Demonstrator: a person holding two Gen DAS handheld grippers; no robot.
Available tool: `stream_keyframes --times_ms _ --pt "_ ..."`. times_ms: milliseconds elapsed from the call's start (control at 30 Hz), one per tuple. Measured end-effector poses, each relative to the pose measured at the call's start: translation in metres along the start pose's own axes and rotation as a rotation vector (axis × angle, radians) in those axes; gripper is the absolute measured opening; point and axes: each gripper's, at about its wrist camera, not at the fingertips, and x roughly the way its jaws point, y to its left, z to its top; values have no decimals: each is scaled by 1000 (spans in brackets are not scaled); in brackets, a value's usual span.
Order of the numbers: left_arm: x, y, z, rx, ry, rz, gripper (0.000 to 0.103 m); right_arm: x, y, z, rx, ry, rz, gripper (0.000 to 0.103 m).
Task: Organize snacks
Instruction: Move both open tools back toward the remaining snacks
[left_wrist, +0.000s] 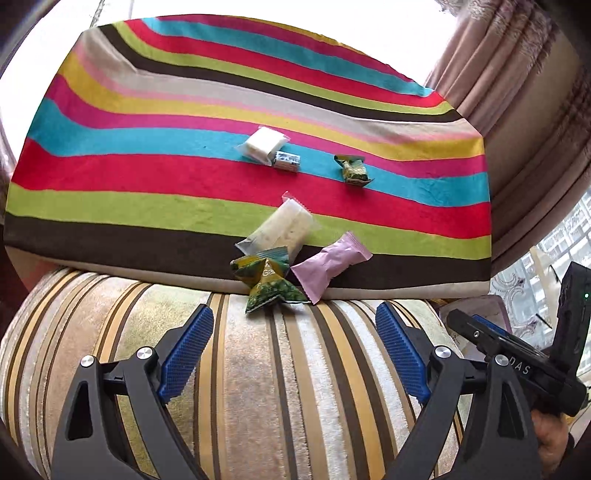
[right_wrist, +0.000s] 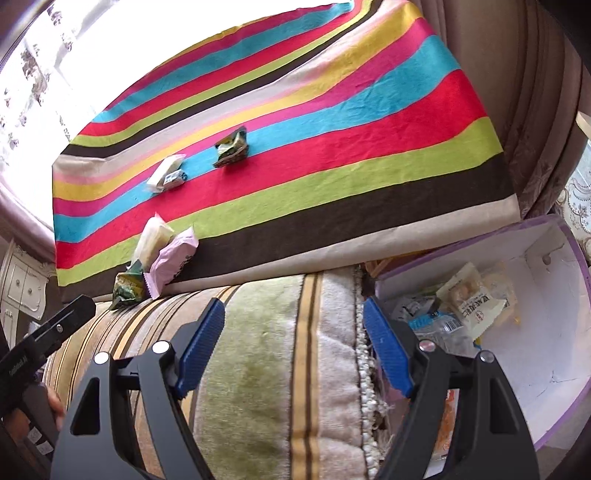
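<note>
Several snack packets lie on a striped cloth (left_wrist: 147, 206). Near its front edge sit a green triangular packet (left_wrist: 269, 284), a pink packet (left_wrist: 330, 266) and a clear packet (left_wrist: 280, 230). Farther back lie a white packet (left_wrist: 264, 142), a small blue-white one (left_wrist: 286, 160) and a green packet (left_wrist: 352, 170). My left gripper (left_wrist: 295, 350) is open and empty, just short of the green triangular packet. My right gripper (right_wrist: 295, 347) is open and empty above the cushion; the pink packet (right_wrist: 171, 260) lies to its left. A white box (right_wrist: 546, 332) with purple trim holds several snacks at right.
A striped plush cushion (left_wrist: 258, 387) lies in front of the cloth, under both grippers. Curtains (left_wrist: 517, 74) hang at the back right. The other gripper's body (left_wrist: 517, 362) shows at the left view's right edge. A white cabinet (right_wrist: 22, 288) stands far left.
</note>
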Motion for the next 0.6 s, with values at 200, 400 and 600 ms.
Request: stream_keyframes --times_ms 200,400,600 --pt "15 13 3 -54 50 -10 69 8 19 3 -39 24 3 77" --pt "32 18 16 -101 79 -16 68 15 29 5 -56 42 8 78" --pt "54 16 27 -111 129 7 61 25 39 9 -66 60 13 78"
